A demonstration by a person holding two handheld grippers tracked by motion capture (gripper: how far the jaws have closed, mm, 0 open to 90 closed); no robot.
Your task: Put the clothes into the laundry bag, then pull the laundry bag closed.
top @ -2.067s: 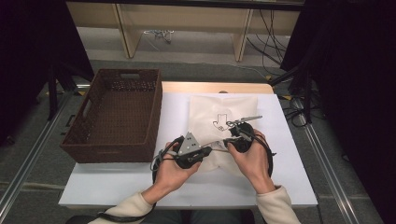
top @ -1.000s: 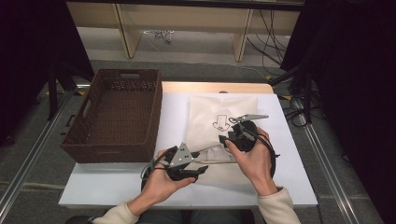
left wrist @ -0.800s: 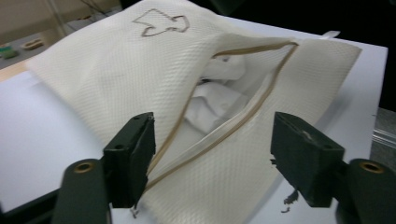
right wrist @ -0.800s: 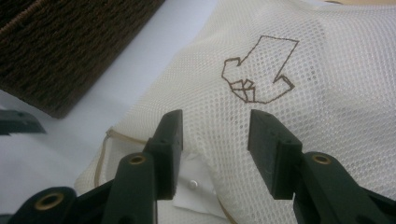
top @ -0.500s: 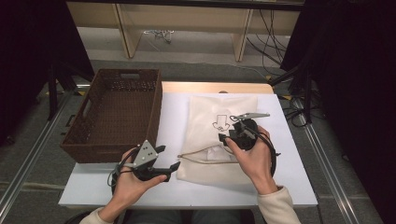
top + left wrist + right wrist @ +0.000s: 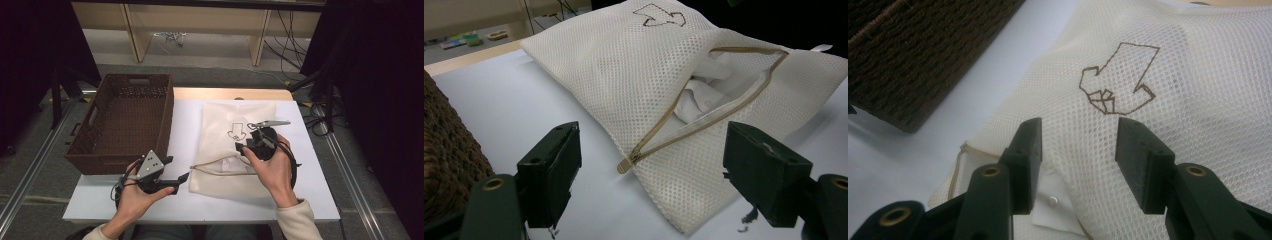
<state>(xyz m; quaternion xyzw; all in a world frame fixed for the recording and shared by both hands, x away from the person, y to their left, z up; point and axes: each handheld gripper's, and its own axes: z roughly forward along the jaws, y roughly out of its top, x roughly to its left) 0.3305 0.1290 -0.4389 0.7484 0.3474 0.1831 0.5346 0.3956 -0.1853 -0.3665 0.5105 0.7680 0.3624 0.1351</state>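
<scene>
- Mesh bag [image 6: 235,145] lies flat on the table [image 6: 185,120], at 3 o'clock from the basket [image 6: 125,122].
- Zip [image 6: 704,112] runs open across the bag's near end; its pull [image 6: 626,164] sits at the 9 o'clock end, and white cloth [image 6: 701,87] shows in the gap.
- Left gripper [image 6: 170,180] is at 9 o'clock of the pull, just clear of it. Its jaws have just been opening and stand wide, with nothing pinched.
- Right gripper [image 6: 245,146] rests over the bag's middle beside the stitched logo [image 6: 1115,82], jaws fairly wide; I cannot tell whether they pin the mesh.
- Judged progress: unzipping looks done. The cloth is still inside and the basket looks empty, so taking it out remains.
</scene>
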